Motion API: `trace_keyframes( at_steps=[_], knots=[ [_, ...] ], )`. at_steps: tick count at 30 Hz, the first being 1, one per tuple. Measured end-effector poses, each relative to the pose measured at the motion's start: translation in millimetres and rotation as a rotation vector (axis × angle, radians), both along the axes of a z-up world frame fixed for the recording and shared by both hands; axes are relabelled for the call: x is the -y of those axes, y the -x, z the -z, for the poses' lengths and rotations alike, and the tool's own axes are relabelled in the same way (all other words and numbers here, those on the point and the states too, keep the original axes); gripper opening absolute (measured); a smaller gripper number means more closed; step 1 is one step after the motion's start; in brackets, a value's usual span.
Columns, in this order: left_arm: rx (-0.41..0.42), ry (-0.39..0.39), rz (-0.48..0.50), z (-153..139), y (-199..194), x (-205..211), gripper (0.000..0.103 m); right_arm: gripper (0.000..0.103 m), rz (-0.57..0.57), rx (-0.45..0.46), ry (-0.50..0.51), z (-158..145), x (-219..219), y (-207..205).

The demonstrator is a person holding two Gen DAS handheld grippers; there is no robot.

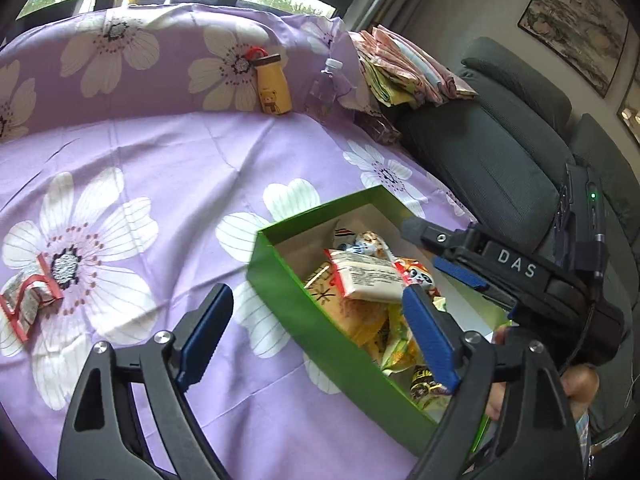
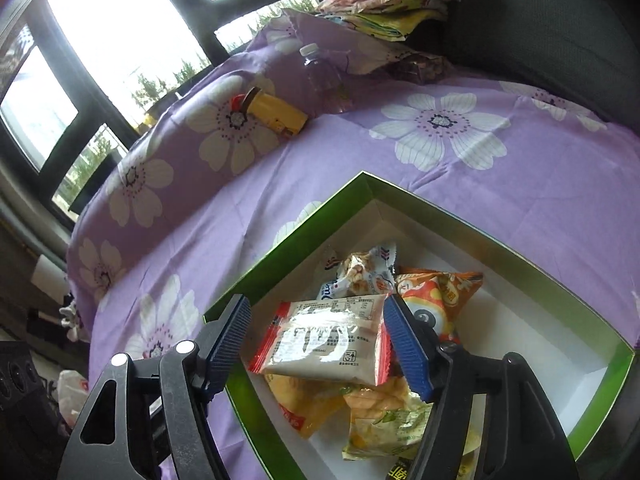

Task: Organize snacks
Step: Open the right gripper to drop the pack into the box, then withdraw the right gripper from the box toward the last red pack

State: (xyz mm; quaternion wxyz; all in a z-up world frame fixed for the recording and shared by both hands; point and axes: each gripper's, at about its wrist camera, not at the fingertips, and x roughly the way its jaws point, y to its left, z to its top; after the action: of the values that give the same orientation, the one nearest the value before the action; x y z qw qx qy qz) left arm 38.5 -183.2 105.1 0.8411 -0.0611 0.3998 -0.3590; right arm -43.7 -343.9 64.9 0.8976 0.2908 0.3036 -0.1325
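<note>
A green box with a white inside sits on the purple flowered cloth and holds several snack packets. A white packet with red ends lies on top of the pile. My right gripper hangs open over it, a pad on either side, the left pad clearly apart from it. That gripper also shows over the box's far side in the left wrist view. My left gripper is open and holds nothing, straddling the box's near wall. A red-and-white packet lies alone on the cloth at far left.
A yellow bear bottle and a clear plastic bottle lean at the back of the cloth. Folded cloths are stacked on a dark sofa to the right. A person's hand grips the right gripper's handle.
</note>
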Motion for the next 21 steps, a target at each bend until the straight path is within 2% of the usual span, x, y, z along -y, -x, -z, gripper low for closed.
trace_keyframes(
  at_steps=[3, 6, 10, 14, 18, 21],
  knots=[
    [0.02, -0.005, -0.092, 0, 1, -47, 0.091, 0.079, -0.004, 0.022, 0.025, -5, -7, -1],
    [-0.001, 0.018, -0.152, 9, 1, -98, 0.094, 0.085, -0.022, 0.032, 0.049, -7, -15, -4],
    [-0.017, -0.006, -0.339, 17, -8, -156, 0.094, 0.087, -0.029, 0.022, 0.082, -7, -28, -9],
    [-0.071, 0.054, -0.454, 25, -12, -211, 0.094, 0.091, -0.067, 0.021, 0.091, -3, -42, -15],
    [-0.055, 0.069, -0.595, 23, -13, -245, 0.094, 0.091, -0.084, 0.02, 0.125, -2, -57, -19],
    [-0.094, 0.145, -0.595, 26, -15, -256, 0.094, 0.091, -0.104, 0.034, 0.131, -2, -68, -22]
  ],
)
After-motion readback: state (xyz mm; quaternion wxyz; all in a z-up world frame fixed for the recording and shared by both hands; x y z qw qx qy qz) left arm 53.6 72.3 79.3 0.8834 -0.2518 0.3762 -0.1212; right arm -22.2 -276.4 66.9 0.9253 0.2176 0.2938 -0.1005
